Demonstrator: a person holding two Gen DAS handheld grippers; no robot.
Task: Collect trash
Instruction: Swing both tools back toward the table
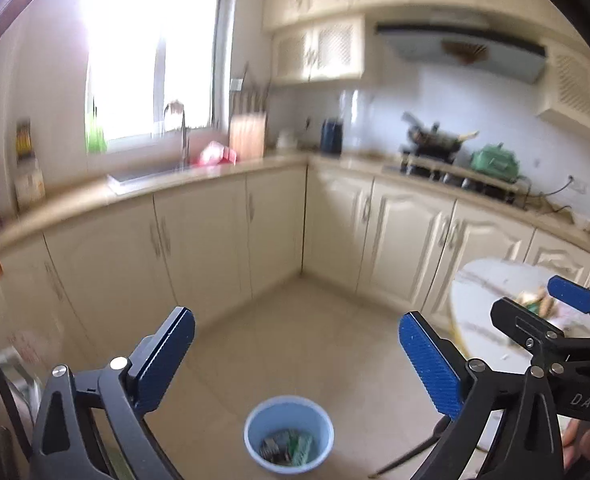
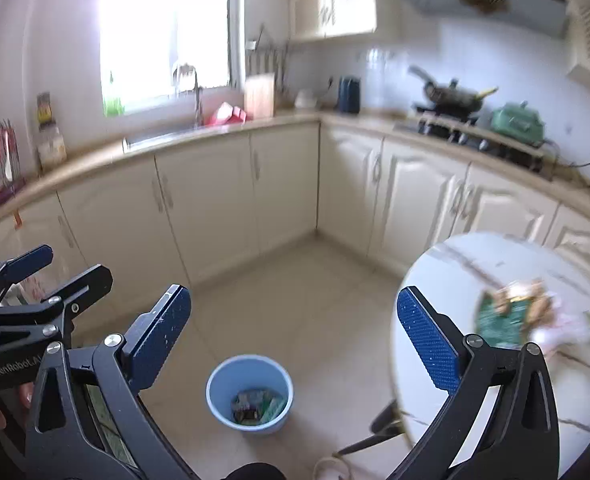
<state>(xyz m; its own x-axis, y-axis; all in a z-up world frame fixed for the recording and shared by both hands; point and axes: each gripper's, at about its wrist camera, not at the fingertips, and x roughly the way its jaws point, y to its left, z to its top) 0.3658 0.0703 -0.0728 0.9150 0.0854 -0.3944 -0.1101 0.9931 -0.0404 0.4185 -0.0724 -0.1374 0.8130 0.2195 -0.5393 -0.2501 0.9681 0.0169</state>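
Blue-padded right gripper [image 2: 295,336] and left gripper [image 1: 297,364] both gape wide, empty — reach right to the wrappers [image 2: 511,312] near the tabletop's [image 2: 455,264] middle, pinch firmly, then drop them over the bin [image 2: 249,392].

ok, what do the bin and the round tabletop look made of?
Blue bin: looks like plastic, with a smooth, evenly coloured matte wall and thin rim; wrappers lie inside. Round tabletop: looks like marble or a marble-look slab, glossy white with grey-brown veins and a thin gold-coloured edge; real stone or printed surface cannot be told. Both grippers are open.
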